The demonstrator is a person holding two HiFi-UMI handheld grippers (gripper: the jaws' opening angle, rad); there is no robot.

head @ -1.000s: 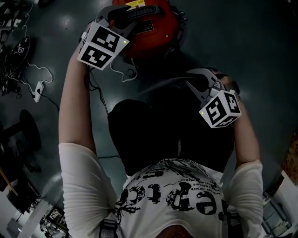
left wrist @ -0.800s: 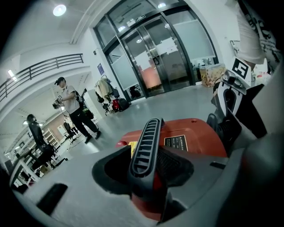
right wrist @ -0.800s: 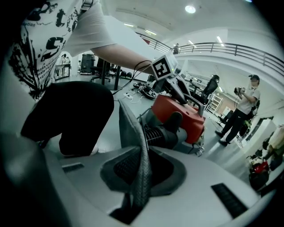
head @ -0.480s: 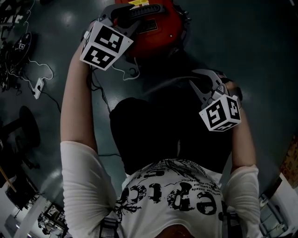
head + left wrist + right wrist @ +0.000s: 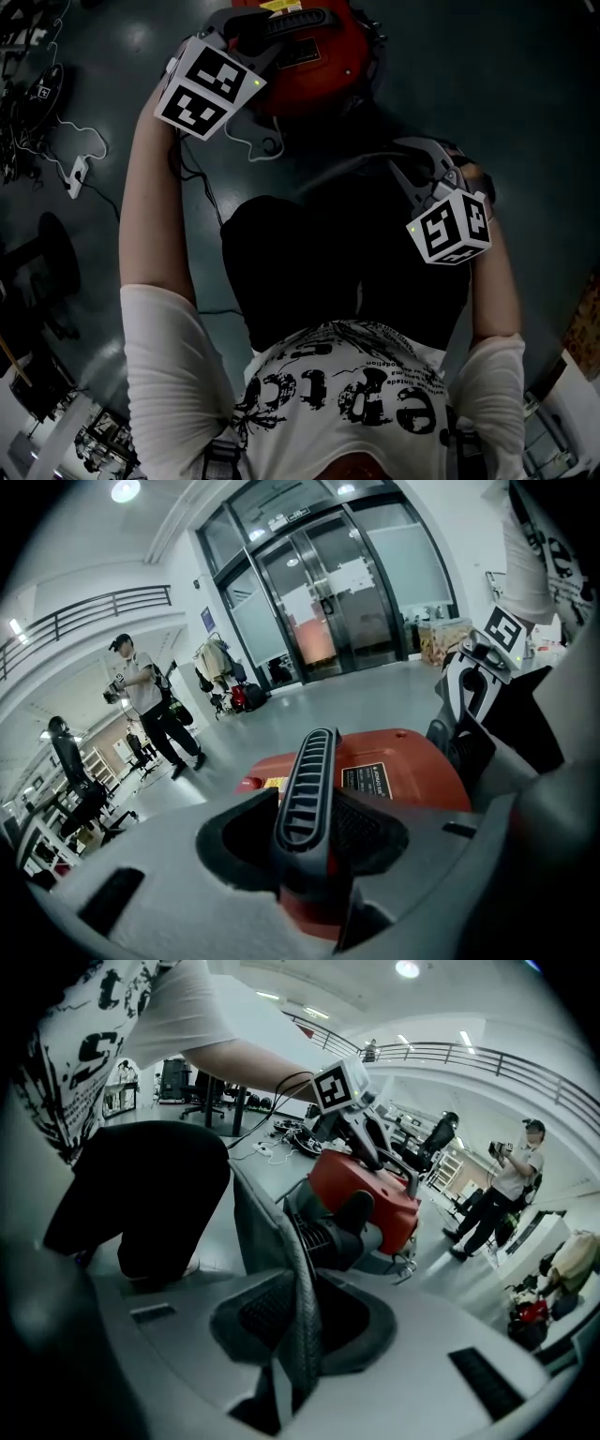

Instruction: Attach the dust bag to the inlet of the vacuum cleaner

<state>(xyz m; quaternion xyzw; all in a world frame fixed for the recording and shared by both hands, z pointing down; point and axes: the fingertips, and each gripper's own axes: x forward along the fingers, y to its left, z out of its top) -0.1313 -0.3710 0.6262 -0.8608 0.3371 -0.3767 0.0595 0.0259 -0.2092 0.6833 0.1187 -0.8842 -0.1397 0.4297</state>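
Currently your left tool (image 5: 305,846) has just been closing a touch on the black handle (image 5: 309,780) of the red vacuum cleaner (image 5: 309,56), so the body's pinned; hands otherwise sit as a second ago. Right tool (image 5: 295,1335) is clamped on the grey dust bag (image 5: 279,1251) edge, near the ribbed port (image 5: 323,1237) but apart; not attached yet. Head view loses the bag in shadow; only the right gripper view shows it.
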